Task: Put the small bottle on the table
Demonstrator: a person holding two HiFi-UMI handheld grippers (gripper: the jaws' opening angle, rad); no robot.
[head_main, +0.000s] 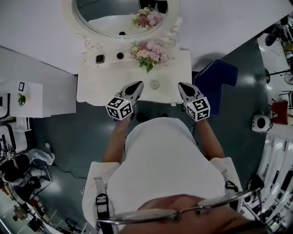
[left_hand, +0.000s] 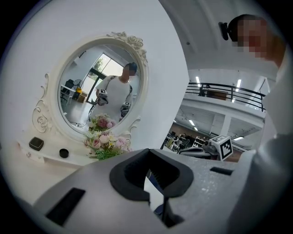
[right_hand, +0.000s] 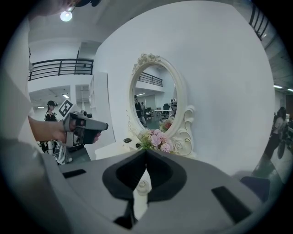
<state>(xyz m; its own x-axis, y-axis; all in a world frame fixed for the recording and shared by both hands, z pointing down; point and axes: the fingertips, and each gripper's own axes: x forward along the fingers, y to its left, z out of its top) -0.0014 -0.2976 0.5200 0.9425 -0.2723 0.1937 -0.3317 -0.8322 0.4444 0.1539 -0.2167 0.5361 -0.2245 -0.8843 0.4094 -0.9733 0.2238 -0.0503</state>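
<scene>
Head view: wht table w/ mirror

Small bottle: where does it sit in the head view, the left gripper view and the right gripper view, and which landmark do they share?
Head view: the small bottle stands upper centre, near the front edge of the white table, just below the flowers.
Left gripper view: not in it.
Right gripper view: low centre, glimpsed through the notch in the right gripper, whose jaws are shut.
Shared landmark: the pink flower bouquet.
</scene>
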